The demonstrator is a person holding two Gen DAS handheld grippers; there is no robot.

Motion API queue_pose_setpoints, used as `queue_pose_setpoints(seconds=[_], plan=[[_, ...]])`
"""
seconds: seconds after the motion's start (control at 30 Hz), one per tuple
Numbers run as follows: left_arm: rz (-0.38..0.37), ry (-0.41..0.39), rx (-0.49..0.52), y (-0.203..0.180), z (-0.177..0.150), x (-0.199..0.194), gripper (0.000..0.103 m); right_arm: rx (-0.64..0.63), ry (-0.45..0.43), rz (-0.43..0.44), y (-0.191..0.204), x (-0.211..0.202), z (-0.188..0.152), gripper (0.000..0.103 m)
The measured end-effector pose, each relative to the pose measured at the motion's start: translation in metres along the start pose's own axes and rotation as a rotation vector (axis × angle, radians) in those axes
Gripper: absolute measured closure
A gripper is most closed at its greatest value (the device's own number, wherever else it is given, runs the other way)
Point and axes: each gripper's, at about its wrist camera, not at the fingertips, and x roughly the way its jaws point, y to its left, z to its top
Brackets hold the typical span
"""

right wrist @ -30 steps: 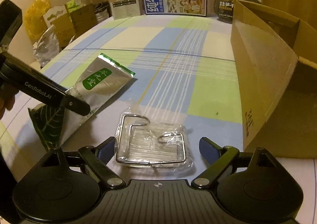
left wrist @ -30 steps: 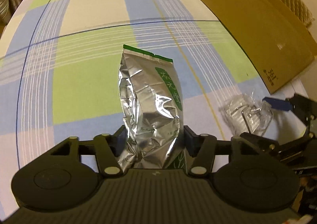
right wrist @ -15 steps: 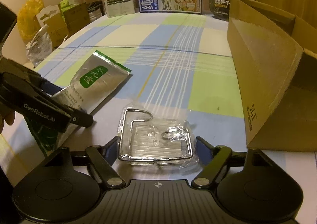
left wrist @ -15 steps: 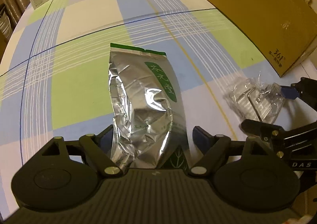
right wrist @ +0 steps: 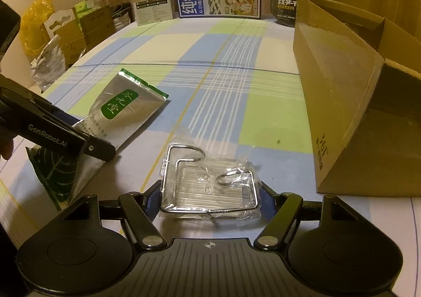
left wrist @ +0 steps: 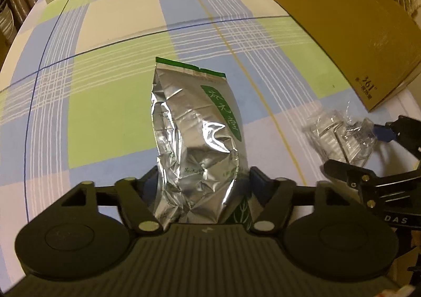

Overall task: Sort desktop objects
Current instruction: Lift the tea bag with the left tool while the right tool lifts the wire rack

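Foil pouch (left wrist: 197, 136) now clamped in my left gripper (left wrist: 204, 184); right gripper (right wrist: 210, 191) has closed onto the wrapped wire rack (right wrist: 210, 186); open table (left wrist: 110, 34) toward 12 o'clock, cardboard box (right wrist: 342, 102) at 2.

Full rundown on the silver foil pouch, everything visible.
The silver foil pouch is crinkled, reflective foil with a green strip along its sealed far edge, a green oval label bearing white characters, and a dark green leaf print at the near end. It lies flat on the checked blue-green tablecloth, lengthwise away from the left gripper, whose blue-padded fingers press its near sides, creasing the foil. It lies apart from the plastic-wrapped wire rack.
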Motion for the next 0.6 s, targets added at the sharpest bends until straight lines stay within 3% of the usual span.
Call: queue_pose_setpoints(seconds=[0.23, 0.47, 0.5, 0.6], plan=[[0.031, -0.013, 0.017, -0.0074, 0.0037, 0.0079, 0.02, -0.005, 0.0, 0.001, 0.0008, 0.0003, -0.0005, 0.031], [0.027, -0.023, 0.03, -0.0083, 0.0038, 0.009, 0.02, -0.007, -0.001, -0.005, 0.0023, -0.0002, -0.0016, 0.024], [0.028, -0.025, 0.03, -0.0083, 0.004, 0.0087, 0.022, -0.008, -0.003, -0.005, 0.0028, -0.0004, -0.002, 0.024], [0.018, -0.043, 0.007, -0.004, 0.0057, 0.0027, 0.051, -0.011, -0.014, -0.012, 0.0043, -0.0032, -0.0031, 0.02]])
